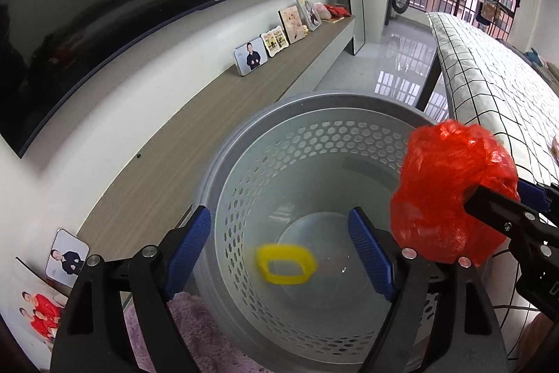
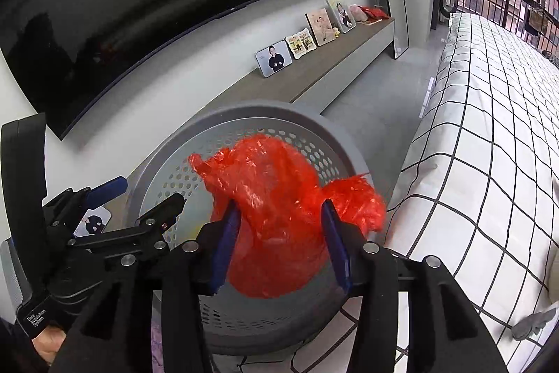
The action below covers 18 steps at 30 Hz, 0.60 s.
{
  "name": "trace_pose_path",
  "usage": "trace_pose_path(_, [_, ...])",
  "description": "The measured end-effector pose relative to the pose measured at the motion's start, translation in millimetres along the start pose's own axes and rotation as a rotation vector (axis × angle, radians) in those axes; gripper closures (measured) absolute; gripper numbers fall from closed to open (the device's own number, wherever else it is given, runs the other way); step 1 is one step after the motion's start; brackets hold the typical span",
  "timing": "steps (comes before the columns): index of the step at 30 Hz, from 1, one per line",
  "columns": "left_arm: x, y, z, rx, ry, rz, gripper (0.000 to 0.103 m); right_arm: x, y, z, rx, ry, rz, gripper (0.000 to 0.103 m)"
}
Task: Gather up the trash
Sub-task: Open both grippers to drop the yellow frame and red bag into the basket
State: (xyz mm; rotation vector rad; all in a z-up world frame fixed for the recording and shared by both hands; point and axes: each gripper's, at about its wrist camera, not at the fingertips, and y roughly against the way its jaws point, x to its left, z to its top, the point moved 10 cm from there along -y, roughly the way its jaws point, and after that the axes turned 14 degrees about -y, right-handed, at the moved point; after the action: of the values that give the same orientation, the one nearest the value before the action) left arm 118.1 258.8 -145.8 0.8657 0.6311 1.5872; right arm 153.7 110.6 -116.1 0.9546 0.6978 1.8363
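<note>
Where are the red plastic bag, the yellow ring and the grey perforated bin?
red plastic bag (image 2: 276,198): right wrist view, crumpled middle between the blue pads.
yellow ring (image 1: 285,264): left wrist view, its blurred yellow band, inside the bin.
grey perforated bin (image 1: 314,142): left wrist view, far inner wall with holes.

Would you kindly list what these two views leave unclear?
- Left wrist view: the yellow ring in the grey basket is motion-blurred; what it is stays unclear.
- Right wrist view: the red plastic bag hides the basket's bottom.
- Both views: whether the right gripper pads still press the bag.
</note>
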Motion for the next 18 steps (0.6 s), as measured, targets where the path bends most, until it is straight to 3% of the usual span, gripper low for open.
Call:
trace_pose_path(6, [4.1, 2.2, -2.9, 0.004, 0.012, 0.007, 0.023, -0.3, 4.4, 4.9, -0.015, -0.003, 0.011, 0.056])
trace_pose_path(9, [6.0, 5.1, -2.8, -0.001, 0.017, 0.008, 0.022, 1.7, 5.2, 5.5, -0.02, 0.008, 0.011, 0.048])
trace_pose_path(18, [8.8, 9.7, -4.7, -0.007, 0.027, 0.014, 0.021, 3.2, 8.0, 5.7, -0.035, 0.019, 0.003, 0.048])
